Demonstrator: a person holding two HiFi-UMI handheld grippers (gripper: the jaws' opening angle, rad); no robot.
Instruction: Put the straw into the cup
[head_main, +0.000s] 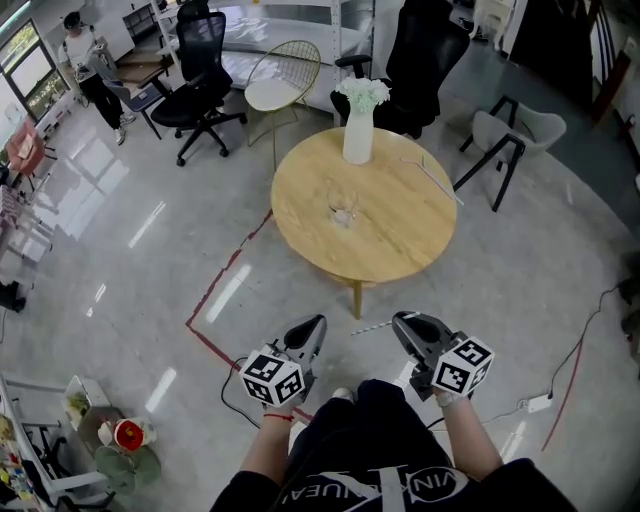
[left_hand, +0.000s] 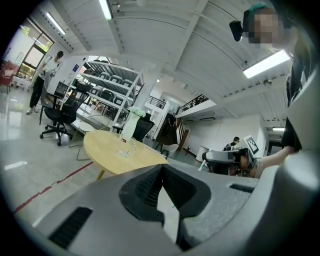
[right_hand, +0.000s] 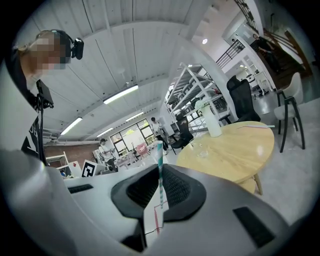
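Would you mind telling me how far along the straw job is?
Done: the straw is gripped in the right tongs. In hand: it is held over the floor, short of the table. Left: reaching the cup, which holds no straw yet, and dropping it in.

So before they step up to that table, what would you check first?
1. Straw clamped in right tongs: ok.
2. Left tongs closed and empty: ok.
3. Cup upright on the table: ok.
4. Vase standing apart from the cup: ok.
5. Cup within reach: not ok, the table is ahead of both tongs.
6. Cup empty inside: cannot tell.
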